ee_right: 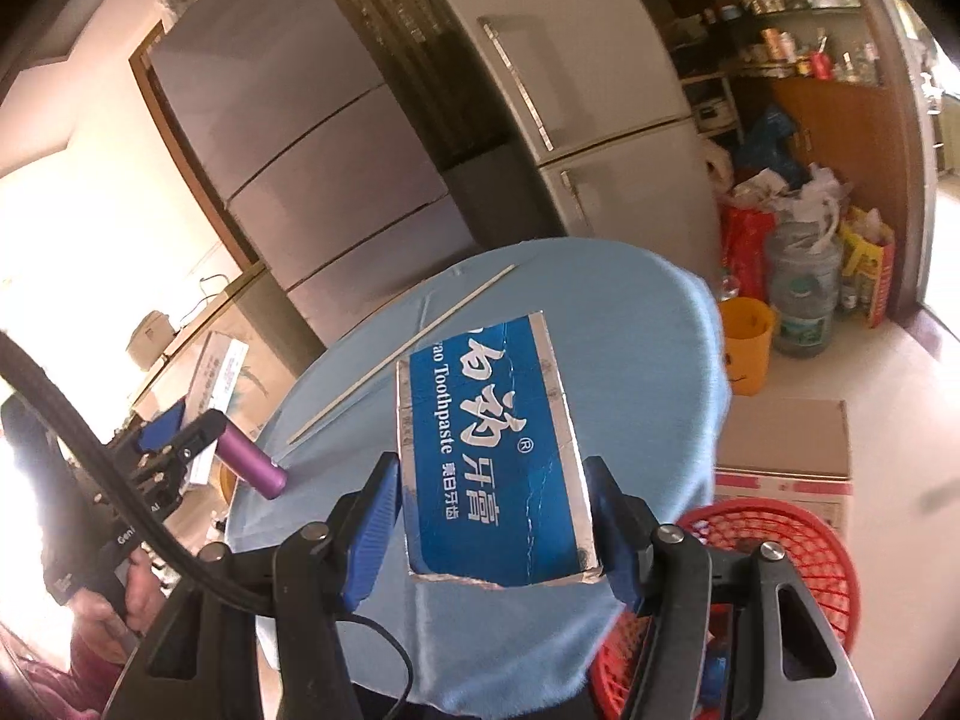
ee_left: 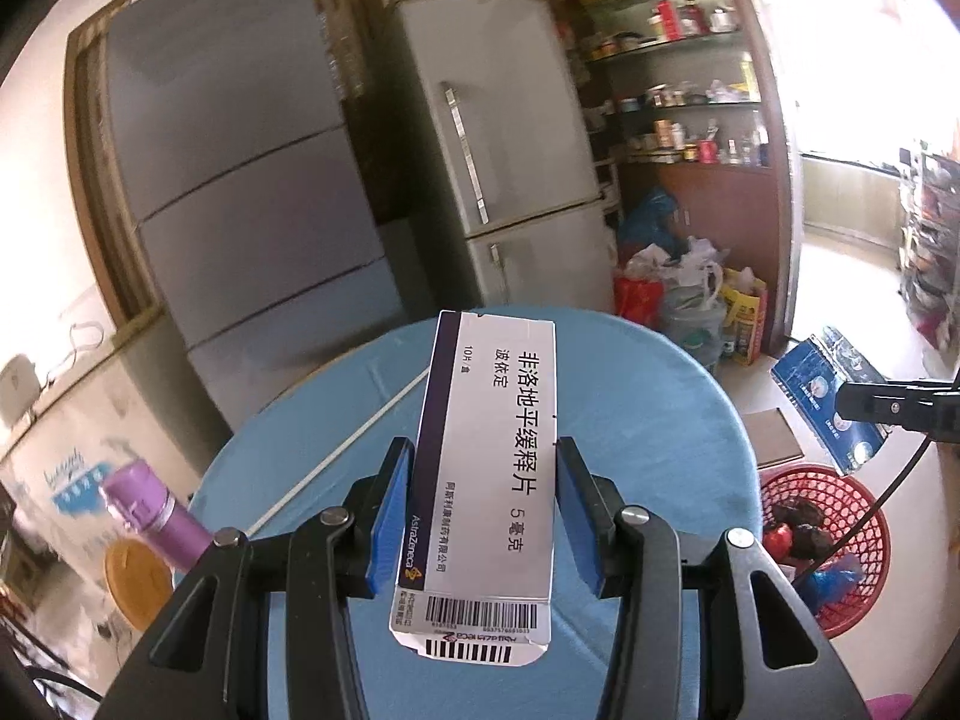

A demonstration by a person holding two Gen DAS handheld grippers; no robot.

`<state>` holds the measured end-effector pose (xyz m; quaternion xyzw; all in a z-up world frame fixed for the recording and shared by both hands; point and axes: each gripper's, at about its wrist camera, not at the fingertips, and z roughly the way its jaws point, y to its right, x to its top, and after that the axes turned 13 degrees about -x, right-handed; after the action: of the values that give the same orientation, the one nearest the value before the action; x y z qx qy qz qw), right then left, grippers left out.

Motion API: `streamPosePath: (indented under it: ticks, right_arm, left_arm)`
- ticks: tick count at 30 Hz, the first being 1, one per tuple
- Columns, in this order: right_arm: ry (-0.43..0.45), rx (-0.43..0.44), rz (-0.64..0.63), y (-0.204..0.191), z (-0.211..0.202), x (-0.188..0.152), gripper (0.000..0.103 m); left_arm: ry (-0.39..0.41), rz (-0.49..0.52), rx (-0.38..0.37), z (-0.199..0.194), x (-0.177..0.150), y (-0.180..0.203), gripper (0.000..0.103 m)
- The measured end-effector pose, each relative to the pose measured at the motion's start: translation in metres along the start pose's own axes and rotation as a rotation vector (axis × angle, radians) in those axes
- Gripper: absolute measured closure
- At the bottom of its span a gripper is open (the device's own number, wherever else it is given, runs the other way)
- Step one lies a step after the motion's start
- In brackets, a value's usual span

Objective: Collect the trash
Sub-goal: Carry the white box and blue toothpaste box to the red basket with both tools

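Note:
My left gripper (ee_left: 485,516) is shut on a white medicine box (ee_left: 486,480) with a purple stripe and holds it above the round table with a blue cloth (ee_left: 660,408). My right gripper (ee_right: 491,525) is shut on a torn blue toothpaste box (ee_right: 498,456) above the same table (ee_right: 648,360). A red mesh basket (ee_left: 840,546) with some trash in it stands on the floor to the right of the table; it also shows in the right wrist view (ee_right: 798,558). A thin white stick (ee_left: 336,456) lies on the cloth; the right wrist view shows it too (ee_right: 402,354).
A purple bottle (ee_left: 156,510) stands at the table's left edge. Two fridges (ee_left: 504,138) stand behind the table. Bags and a water jug (ee_right: 801,294) sit by the shelves. An orange bucket (ee_right: 744,342) and a cardboard box (ee_right: 786,450) are on the floor.

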<state>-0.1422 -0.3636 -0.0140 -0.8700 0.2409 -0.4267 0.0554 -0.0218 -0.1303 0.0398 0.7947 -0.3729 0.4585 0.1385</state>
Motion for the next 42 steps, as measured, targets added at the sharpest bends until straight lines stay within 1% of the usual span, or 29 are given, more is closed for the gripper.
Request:
streamPosePath:
  ticks: [7,16,22,30,33,42]
  right_arm:
    - [0.033,-0.024,0.040,0.026,-0.024,-0.004,0.039]
    - [0.039,-0.034,0.090,0.053,-0.033,-0.009,0.039]
    - [0.042,-0.032,0.120,0.063,-0.037,-0.011,0.039]
    - [0.022,-0.037,0.169,0.076,-0.029,-0.016,0.039]
    - [0.011,-0.024,0.196,0.082,-0.026,-0.018,0.039]
    - [-0.016,-0.017,0.199,0.084,-0.019,-0.019,0.039]
  left_arm:
    - [-0.001,0.068,-0.026,0.003,0.010,0.031,0.055]
    - [-0.012,0.136,-0.039,0.013,0.021,0.061,0.055]
    - [-0.035,0.165,-0.049,0.023,0.025,0.080,0.055]
    - [-0.078,0.204,-0.070,0.039,0.026,0.100,0.055]
    - [-0.095,0.215,-0.080,0.046,0.026,0.105,0.055]
    - [-0.125,0.248,-0.101,0.057,0.024,0.118,0.055]
